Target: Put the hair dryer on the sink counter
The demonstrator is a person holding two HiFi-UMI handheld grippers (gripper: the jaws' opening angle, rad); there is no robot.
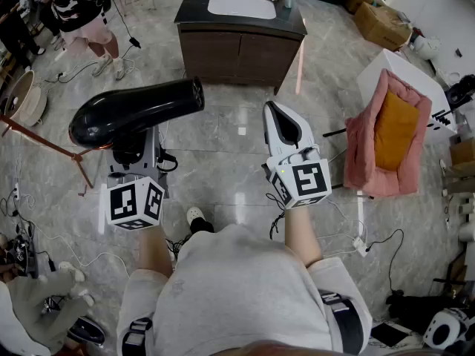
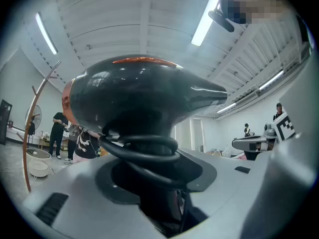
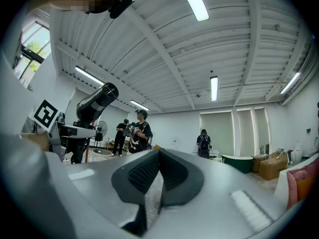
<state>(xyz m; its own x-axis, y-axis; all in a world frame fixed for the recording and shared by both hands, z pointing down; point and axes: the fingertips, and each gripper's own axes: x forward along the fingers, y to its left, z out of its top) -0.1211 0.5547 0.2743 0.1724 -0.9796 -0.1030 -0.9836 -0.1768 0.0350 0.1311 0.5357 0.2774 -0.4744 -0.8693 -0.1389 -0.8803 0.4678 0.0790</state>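
I hold the hair dryer [image 1: 137, 110] in the left gripper [image 1: 138, 153], so the task's thing is already in hand and raised above the floor. The sink counter [image 1: 193, 12] lies straight ahead of this gripper and a little toward the side of the right gripper, well apart from both of them, with open floor between. Its dark top has a white basin [image 1: 241, 6] in the middle, and I judge the bare strips beside the basin to be the places to put the dryer.

The long axis of the dryer body lies across the left gripper, not along it. The nozzle points toward the right gripper's side and the round back end points outward to the left. The handle [image 2: 157, 203] goes down between the jaws.

In the left gripper view the jaws stand rather far apart, because they are clamped on this thick handle. Loops of the black cord [image 2: 144, 151] are wound around the handle just above the grip, touching the dryer body.

The right gripper [image 1: 276, 117] hangs beside the left one, at about the same distance from the counter. Its jaws are brought together at the tips and hold nothing. From its view the dryer [image 3: 97, 103] shows to its left. I judge the left hand alone must carry the dryer forward.
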